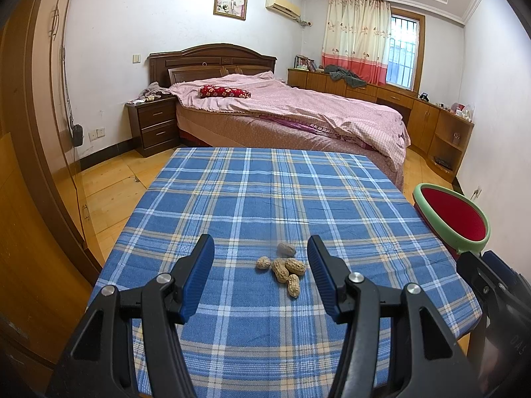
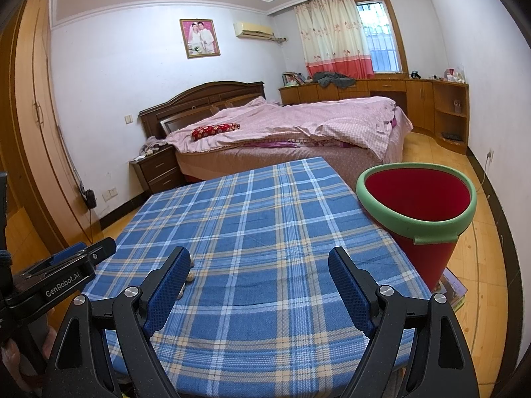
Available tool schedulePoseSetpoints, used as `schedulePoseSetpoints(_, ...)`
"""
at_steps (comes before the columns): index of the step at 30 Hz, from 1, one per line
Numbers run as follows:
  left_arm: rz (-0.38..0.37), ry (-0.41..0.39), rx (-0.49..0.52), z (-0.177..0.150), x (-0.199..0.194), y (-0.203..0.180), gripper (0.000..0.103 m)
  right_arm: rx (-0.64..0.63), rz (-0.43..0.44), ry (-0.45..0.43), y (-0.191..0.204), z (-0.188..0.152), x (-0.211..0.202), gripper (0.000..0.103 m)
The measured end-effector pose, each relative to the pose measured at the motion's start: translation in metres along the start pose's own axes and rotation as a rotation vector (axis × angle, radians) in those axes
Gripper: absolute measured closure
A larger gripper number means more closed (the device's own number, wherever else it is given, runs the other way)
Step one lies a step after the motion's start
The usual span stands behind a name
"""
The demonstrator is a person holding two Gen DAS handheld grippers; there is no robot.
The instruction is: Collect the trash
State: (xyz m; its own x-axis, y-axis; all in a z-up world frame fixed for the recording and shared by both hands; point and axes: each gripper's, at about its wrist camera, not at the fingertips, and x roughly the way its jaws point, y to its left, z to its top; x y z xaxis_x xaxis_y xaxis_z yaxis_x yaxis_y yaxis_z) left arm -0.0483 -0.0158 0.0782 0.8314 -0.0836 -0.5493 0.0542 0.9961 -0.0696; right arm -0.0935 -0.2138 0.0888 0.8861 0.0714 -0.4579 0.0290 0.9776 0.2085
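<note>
Left gripper (image 1: 260,248) — agape over peanuts (image 1: 282,270)

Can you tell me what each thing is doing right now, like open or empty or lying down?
left gripper: open, holding nothing
right gripper: open, holding nothing
peanut shells: lying loose on the tablecloth
red bin: upright, looks empty
curtain: partly drawn

I stood in a white-walled bedroom (image 1: 109,33) with a pale wooden floor (image 1: 113,179). A bed (image 1: 282,112) under a pink quilt filled the frame's middle, a dark nightstand (image 1: 154,126) at its left. Daylight came through the barred window (image 1: 403,53) at upper right (its curtain (image 1: 356,33) half drawn).
</note>
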Motion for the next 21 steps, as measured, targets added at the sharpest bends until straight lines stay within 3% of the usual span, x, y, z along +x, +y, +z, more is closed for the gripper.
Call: schedulePoseSetpoints(21, -0.001, -0.001, -0.001, -0.0001, -0.0002, 0.0002, 0.045, 0.001, 0.001, 0.001, 0.0012, -0.0018, 0.0002, 0.017)
